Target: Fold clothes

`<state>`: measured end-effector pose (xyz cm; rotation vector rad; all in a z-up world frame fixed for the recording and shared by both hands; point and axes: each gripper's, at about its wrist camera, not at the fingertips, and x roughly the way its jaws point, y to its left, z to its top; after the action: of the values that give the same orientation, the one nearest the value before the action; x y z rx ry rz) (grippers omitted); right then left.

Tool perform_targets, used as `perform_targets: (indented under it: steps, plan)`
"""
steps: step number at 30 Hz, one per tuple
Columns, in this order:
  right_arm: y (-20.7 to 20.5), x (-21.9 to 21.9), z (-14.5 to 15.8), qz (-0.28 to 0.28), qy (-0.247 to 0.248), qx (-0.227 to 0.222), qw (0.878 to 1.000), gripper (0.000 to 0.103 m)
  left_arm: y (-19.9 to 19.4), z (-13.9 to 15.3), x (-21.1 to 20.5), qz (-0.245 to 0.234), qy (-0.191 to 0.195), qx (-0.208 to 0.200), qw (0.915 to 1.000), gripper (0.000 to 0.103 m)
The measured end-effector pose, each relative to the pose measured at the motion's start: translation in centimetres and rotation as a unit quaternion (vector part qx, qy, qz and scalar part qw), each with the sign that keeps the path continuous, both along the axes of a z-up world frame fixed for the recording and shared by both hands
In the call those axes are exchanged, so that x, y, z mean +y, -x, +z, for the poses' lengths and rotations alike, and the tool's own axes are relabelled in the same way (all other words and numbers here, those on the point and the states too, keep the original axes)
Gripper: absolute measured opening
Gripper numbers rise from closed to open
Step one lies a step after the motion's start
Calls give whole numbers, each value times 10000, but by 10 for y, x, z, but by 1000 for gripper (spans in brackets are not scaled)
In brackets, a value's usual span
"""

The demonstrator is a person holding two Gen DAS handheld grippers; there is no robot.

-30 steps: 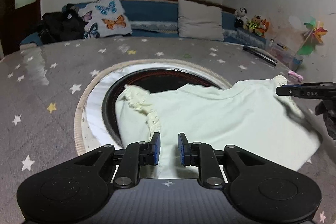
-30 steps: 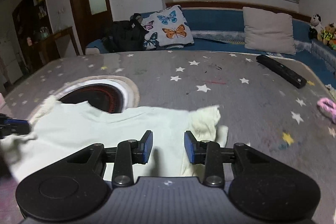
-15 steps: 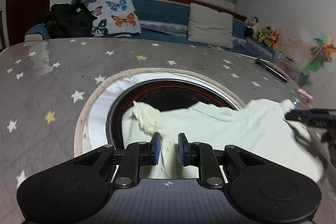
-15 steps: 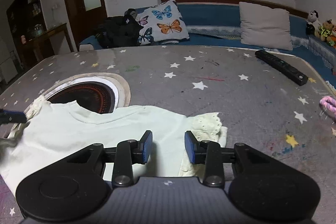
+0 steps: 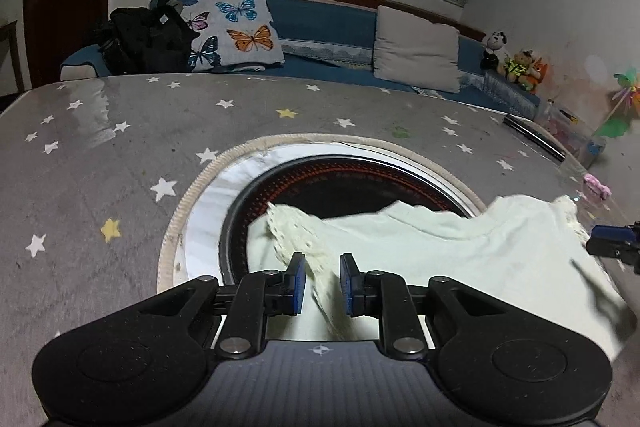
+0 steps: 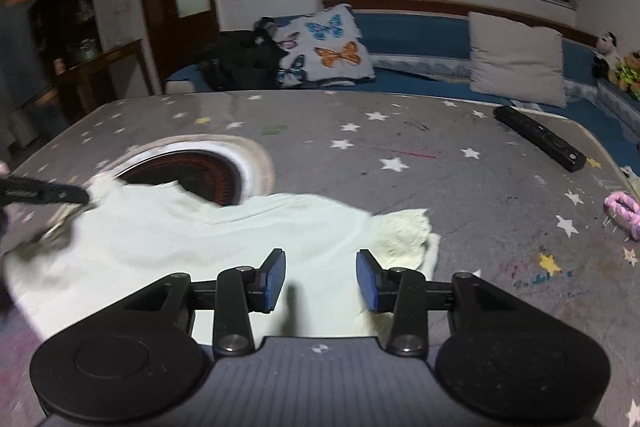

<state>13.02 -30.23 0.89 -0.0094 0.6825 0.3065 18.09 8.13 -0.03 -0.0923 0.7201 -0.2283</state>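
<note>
A pale cream top (image 5: 460, 251) with lace sleeves lies on the grey star-patterned table, partly over the round burner. My left gripper (image 5: 322, 285) is open over its left lace sleeve (image 5: 296, 231), the frill running between the pads without being pinched. In the right wrist view the top (image 6: 224, 239) spreads across the lower left. My right gripper (image 6: 321, 279) is open above its right side, next to the right lace sleeve (image 6: 404, 237). The left gripper's finger (image 6: 44, 191) shows at the far left of that view.
The round burner (image 5: 360, 179) with a white rim is set in the table (image 5: 100, 187). A black remote (image 6: 538, 137) and a pink hair tie (image 6: 622, 211) lie at the right. Cushions and toys line the blue bench behind. A person (image 6: 20, 39) stands at the far left.
Both grippers have pulled back toward the near edge and tilted up. The top has shifted with them, its left sleeve now lying between the left pads. The right gripper has opened a little wider.
</note>
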Motion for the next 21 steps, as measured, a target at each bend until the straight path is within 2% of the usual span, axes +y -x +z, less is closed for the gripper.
perform_targets:
  steps: [9, 14, 17, 21]
  plan:
    - [73, 15, -3, 433, 73, 112, 9990, 39, 58, -3, -5, -124, -73, -69, 9999, 22]
    - [93, 12, -17, 227, 285, 174, 9992, 40, 79, -11, 0, 0, -164, -23, 9999, 28]
    - [103, 9, -14, 98, 245, 96, 9996, 42, 90, -11, 5, 92, -103, -72, 9999, 33]
    - [112, 2, -13, -88, 131, 54, 9999, 45, 96, -13, 5, 139, -152, -105, 9997, 35]
